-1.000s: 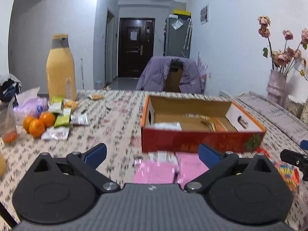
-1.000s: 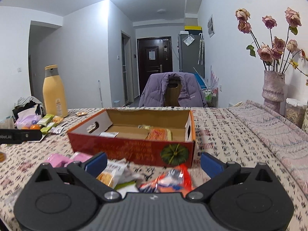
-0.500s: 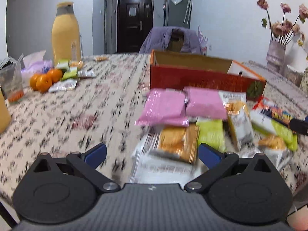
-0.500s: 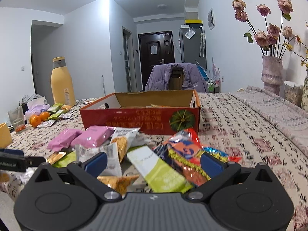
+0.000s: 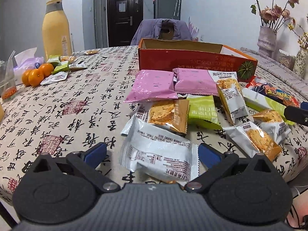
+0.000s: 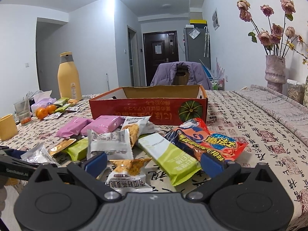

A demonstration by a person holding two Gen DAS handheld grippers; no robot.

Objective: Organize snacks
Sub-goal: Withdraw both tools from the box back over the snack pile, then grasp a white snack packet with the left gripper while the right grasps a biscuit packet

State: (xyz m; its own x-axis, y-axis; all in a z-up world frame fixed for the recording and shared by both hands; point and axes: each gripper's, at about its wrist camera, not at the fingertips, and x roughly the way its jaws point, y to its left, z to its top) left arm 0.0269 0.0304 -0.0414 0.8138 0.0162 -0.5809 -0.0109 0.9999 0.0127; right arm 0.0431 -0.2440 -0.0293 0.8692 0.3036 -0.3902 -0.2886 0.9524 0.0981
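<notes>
Calligraphy-print tablecloth over dining table. Left gripper: jaws spread, empty, straddling white snack packet lying flat. Right gripper: jaws spread, empty, above gold-topped packet. Beyond: pink packets, two; green packets, two; red-orange bag, one. Red cardboard box behind pile, contents hidden. Left view alone: oranges, probably three. Right view alone: yellow cup, one.
</notes>
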